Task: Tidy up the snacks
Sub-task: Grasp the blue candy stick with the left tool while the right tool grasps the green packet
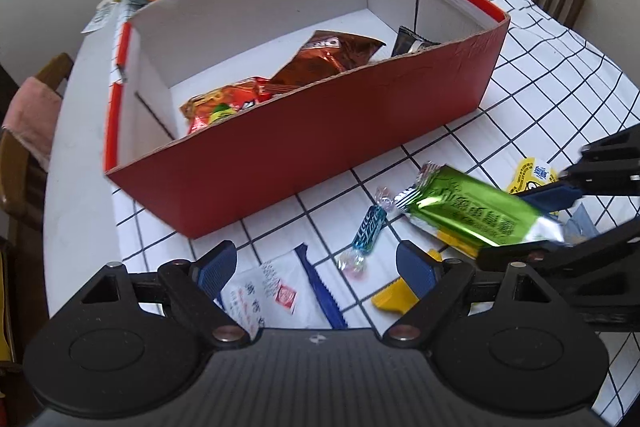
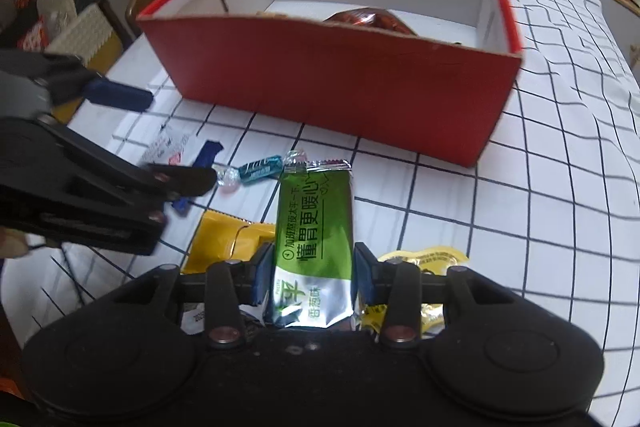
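On the table, near its front edge, the left gripper hung with jaws apart and empty over a white sachet; a blue candy lay just beside it. Further right, the right gripper had its jaws clamped on the green snack packet, lifted in front of the red box. Doing this well probably meant raising the packet above the near wall, then releasing over bare floor beside the bags already inside.
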{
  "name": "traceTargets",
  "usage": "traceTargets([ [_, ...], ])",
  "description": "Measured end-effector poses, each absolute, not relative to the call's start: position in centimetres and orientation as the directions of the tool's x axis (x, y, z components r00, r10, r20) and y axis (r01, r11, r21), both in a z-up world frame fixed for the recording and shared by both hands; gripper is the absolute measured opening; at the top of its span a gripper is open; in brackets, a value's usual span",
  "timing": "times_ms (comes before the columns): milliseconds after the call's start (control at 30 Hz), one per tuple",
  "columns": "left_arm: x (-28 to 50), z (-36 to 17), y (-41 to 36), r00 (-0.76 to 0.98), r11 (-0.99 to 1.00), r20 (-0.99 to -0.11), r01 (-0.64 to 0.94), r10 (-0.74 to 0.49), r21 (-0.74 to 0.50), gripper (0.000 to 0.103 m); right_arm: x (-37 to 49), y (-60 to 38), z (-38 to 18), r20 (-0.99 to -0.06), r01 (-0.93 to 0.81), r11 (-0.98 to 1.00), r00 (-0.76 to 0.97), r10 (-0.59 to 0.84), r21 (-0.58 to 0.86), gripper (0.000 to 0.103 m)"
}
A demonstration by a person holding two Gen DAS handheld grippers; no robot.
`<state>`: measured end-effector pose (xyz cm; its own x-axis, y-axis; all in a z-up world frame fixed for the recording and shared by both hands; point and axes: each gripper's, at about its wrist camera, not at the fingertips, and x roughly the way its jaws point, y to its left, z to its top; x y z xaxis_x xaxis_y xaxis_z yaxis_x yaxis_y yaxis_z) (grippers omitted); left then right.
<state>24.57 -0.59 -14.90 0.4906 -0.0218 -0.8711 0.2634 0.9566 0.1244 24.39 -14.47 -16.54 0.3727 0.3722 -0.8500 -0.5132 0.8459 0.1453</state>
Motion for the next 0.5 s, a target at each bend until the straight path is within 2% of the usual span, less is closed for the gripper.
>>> traceTargets([
  [133, 25.9, -15.8, -1.2, 0.476, 0.950, -0.879, 0.285, -0.027, 0.125, 0.085, 24.2, -16.1, -15.8, -0.833, -0.476, 0.856, 0.374, 0.407, 0.205, 0.041],
  [300, 26.9, -17.2, -2.2, 0.446, 0.947, -0.894, 0.298, -0.031, 0.116, 0.059, 24.0, -17.5, -15.2, -0.820, -0.444, 0.860, 0.375, 0.433, 0.251, 0.041],
  [500, 27.0, -18.3, -2.8, 0.424, 0.940, -0.904, 0.326, -0.052, 0.099, 0.047, 24.2, -18.3, -14.8, -0.808, -0.426, 0.862, 0.382, 0.448, 0.276, 0.041],
])
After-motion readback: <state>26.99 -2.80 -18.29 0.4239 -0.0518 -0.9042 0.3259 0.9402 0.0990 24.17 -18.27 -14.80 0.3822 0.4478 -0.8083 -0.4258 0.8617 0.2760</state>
